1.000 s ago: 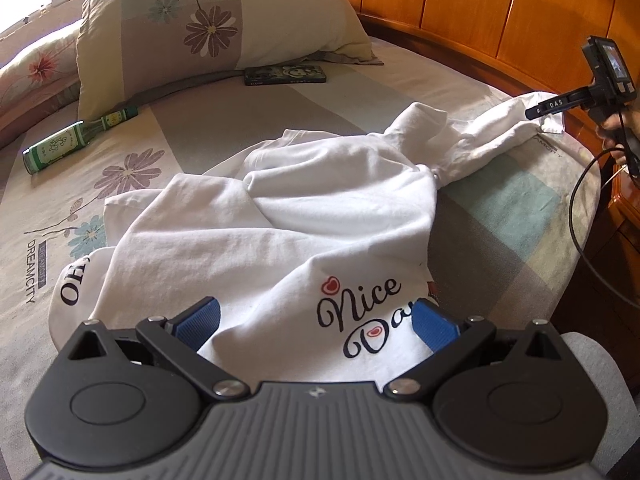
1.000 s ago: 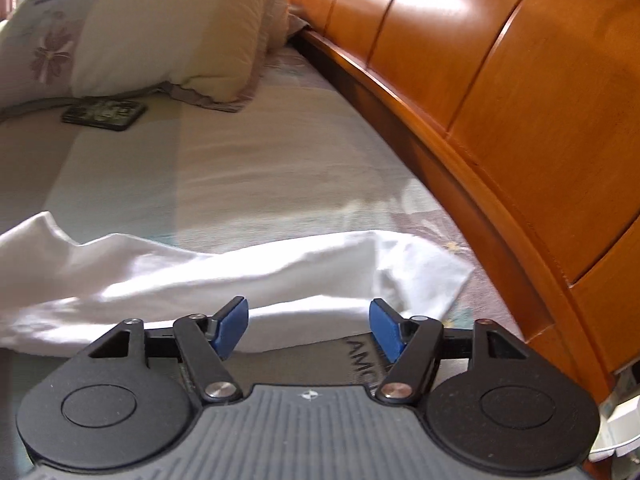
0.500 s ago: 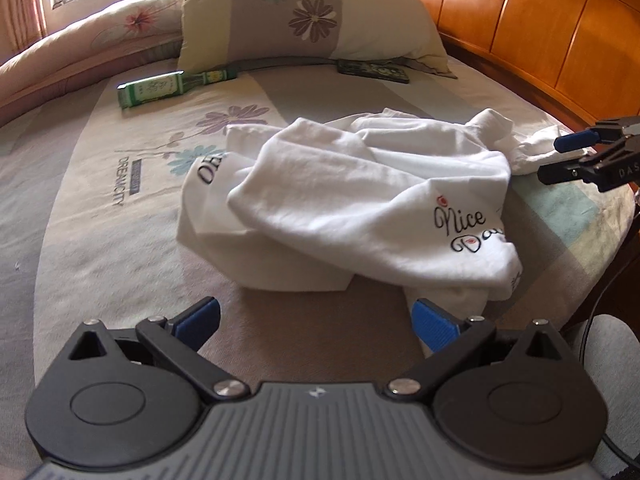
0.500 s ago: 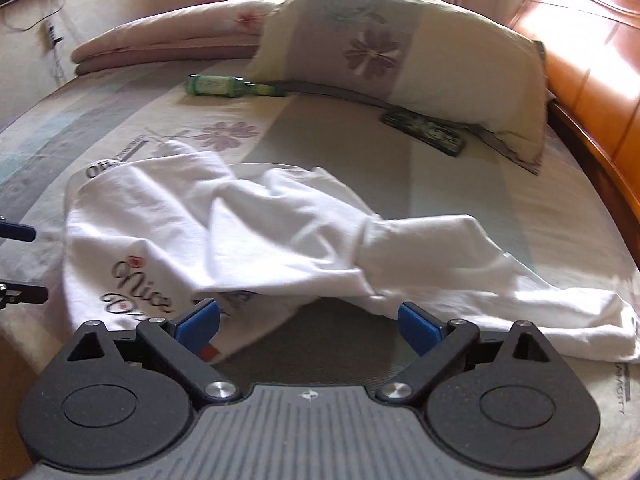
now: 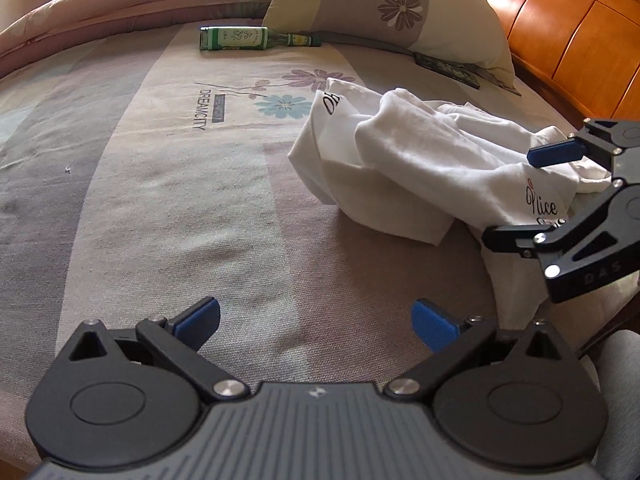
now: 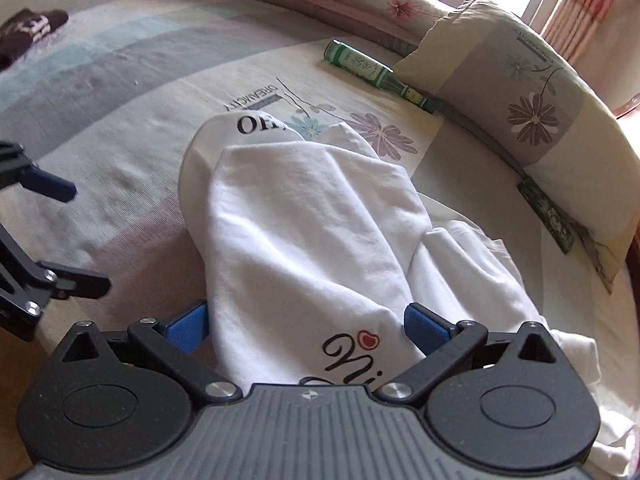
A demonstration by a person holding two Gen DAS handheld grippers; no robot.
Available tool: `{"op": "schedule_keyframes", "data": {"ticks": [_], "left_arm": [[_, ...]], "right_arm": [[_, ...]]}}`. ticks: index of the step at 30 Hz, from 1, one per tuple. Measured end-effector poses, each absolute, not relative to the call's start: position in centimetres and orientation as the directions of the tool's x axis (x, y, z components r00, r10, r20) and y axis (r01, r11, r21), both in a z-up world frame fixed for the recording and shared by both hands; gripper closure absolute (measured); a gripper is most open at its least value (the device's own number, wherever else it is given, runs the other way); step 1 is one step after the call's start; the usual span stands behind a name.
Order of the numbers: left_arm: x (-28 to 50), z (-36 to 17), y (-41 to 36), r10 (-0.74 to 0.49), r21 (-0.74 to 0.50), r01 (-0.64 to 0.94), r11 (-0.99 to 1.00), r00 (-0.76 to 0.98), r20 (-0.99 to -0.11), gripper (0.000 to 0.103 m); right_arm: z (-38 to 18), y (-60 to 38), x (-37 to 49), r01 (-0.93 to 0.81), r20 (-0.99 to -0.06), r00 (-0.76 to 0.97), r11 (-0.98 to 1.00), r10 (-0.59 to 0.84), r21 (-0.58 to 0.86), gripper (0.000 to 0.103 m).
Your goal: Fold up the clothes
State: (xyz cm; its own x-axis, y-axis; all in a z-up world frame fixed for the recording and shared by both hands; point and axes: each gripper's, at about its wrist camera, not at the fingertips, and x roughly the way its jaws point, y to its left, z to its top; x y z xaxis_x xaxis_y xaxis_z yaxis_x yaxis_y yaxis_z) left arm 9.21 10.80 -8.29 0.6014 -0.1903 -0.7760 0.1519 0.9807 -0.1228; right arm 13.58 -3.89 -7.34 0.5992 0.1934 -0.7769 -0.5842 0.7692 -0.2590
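On the patterned bedspread (image 5: 160, 200), near the bed's edge, your white T-shirt (image 6: 304, 224) lies bunched, nothing squared off yet; I judge nearly all the folding remains. Its long axis runs from you toward the pillow (image 6: 532, 92). Your left gripper (image 5: 316, 322) stands open over bare sheet; your right gripper (image 6: 306, 320) is opening astride the shirt.

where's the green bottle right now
The green bottle lies on its side on the bed sheet, far from both grippers, its neck end against the flowered pillow. In the right wrist view it lies beyond the white t-shirt.
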Motion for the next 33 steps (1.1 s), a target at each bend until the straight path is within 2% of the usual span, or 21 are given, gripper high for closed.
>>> {"op": "schedule_keyframes", "data": {"ticks": [1,4,8,10,14,17,21,25,30,33], "left_arm": [[9.2,-8.3,10.8,-0.196,-0.128,0.154,0.980,0.603,-0.773,0.001],[9.4,-8.5,10.8,-0.210,-0.135,0.167,0.977,0.604,-0.769,0.001],[10.0,-8.8,10.0,-0.235,-0.146,0.194,0.970,0.598,-0.766,0.001],[10.3,-9.0,9.6,-0.250,-0.153,0.210,0.966,0.594,-0.765,0.001],[10.9,-9.0,8.0,-0.334,-0.217,0.262,0.940,0.583,-0.741,0.001],[11.3,-9.2,6.6,-0.379,-0.248,0.296,0.923,0.577,-0.723,0.001],[12.6,-9.9,6.1,-0.346,-0.275,0.213,0.938,0.631,-0.695,0.001],[13.9,-10.8,6.8,-0.357,-0.386,0.112,0.916,0.665,-0.656,0.001],[14.4,-11.0,7.8,-0.196,-0.283,-0.007,0.959,0.705,-0.682,0.001],[15.1,-11.0,9.4,-0.045,-0.171,-0.110,0.979,0.704,-0.709,0.000]], "right_arm": [[-7.7,-3.9,13.7,-0.570,-0.771,0.616,0.767,0.164,-0.293,0.000],[-6.7,-7.2,15.2,-0.475,-0.752,0.647,0.838,0.124,-0.270,0.000],[-6.2,-12.5,17.4,-0.311,-0.730,0.683,0.899,-0.014,-0.309,0.000],[-6.2,-14.7,18.1,-0.251,-0.753,0.657,0.931,-0.036,-0.263,0.000],[-6.3,-15.6,16.6,-0.240,-0.768,0.639,0.957,0.030,-0.163,0.000],[-6.0,-14.7,15.0,-0.256,-0.749,0.660,0.955,0.062,-0.147,0.000],[-4.8,-13.6,13.2,-0.274,-0.714,0.690,0.956,0.119,-0.105,0.000],[-3.8,-13.3,11.5,-0.276,-0.685,0.714,0.957,0.143,-0.088,0.000],[-3.1,-13.6,10.3,-0.260,-0.659,0.740,0.961,0.138,-0.090,0.000],[-3.6,-13.8,10.2,-0.242,-0.655,0.748,0.962,0.101,-0.129,0.000]]}}
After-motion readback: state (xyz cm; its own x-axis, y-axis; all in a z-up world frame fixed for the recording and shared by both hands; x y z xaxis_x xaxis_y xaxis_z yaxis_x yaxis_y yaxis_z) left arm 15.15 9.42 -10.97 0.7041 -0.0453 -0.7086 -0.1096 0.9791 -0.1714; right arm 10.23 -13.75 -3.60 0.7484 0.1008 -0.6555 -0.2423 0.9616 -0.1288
